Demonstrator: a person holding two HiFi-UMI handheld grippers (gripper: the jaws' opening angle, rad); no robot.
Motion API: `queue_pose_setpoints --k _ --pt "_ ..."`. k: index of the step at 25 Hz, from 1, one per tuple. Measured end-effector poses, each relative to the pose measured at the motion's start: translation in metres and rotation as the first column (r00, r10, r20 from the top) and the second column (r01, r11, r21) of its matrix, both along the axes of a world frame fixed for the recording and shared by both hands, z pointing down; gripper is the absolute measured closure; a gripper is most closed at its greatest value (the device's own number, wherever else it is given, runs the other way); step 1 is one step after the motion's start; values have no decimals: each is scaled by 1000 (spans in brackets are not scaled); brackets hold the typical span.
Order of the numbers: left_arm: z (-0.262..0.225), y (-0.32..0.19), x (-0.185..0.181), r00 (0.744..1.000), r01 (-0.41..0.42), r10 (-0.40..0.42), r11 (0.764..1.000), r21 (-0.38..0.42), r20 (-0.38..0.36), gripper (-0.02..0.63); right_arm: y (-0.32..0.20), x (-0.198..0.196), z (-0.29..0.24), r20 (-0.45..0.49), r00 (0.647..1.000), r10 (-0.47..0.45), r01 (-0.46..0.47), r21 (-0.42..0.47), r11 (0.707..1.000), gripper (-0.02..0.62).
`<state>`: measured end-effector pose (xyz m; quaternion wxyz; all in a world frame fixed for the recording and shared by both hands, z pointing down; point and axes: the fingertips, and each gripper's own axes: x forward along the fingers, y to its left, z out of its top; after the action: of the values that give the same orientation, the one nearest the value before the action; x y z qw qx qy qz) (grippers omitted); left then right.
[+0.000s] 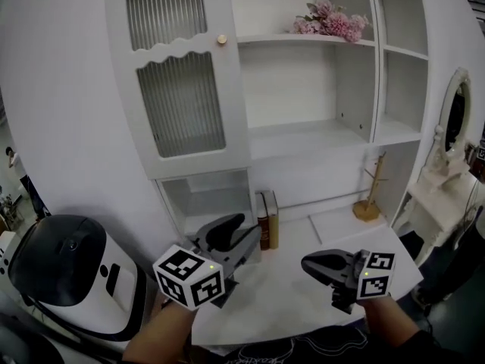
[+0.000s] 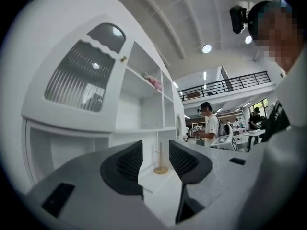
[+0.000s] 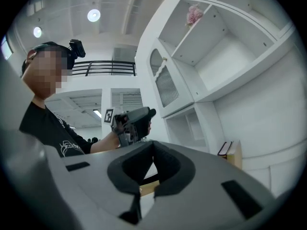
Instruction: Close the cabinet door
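- White cabinet door [image 1: 182, 89] w/ ribbed glass panels, at 11 o'clock in head view, over the upper-left cabinet section; small knob [image 1: 221, 40] near its right edge. Can't tell if fully shut.
- Grey left hand-held gripper [image 1: 242, 230] low over table [image 1: 303, 302], at 6 o'clock from door, not touching it; jaws wide apart, nothing btwn them.
- Dark right hand-held gripper [image 1: 307, 262] at 5 o'clock, well apart from door; jaw tips together, empty.
- Books [image 1: 267, 220] upright at table's back; pink flowers [image 1: 333, 20] on top shelf, 1 o'clock; wooden stand [image 1: 369, 196] at 3 o'clock.
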<state>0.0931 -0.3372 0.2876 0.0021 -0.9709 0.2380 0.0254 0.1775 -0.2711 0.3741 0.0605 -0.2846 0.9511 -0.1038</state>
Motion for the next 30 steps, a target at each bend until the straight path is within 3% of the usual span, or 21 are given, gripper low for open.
queue_pose_setpoints --k 4,9,15,21,30 --pt "53 52 -17 999 -53 53 994 -94 -6 434 23 -35 5 7 1000 -30 30 -23 999 589" --pt "102 105 -50 997 -44 34 983 -180 -63 450 54 -73 38 35 999 -30 34 -118 992 588" --pt "152 142 -86 996 49 -68 967 -252 -65 601 83 -87 72 83 993 86 -70 -177 982 588" --pt "173 164 -100 991 68 -101 948 -310 -90 601 111 -94 82 83 992 97 -83 -156 984 589" --pt "192 176 -101 991 83 -116 933 -351 -73 601 125 -102 113 81 994 70 -50 -220 974 588"
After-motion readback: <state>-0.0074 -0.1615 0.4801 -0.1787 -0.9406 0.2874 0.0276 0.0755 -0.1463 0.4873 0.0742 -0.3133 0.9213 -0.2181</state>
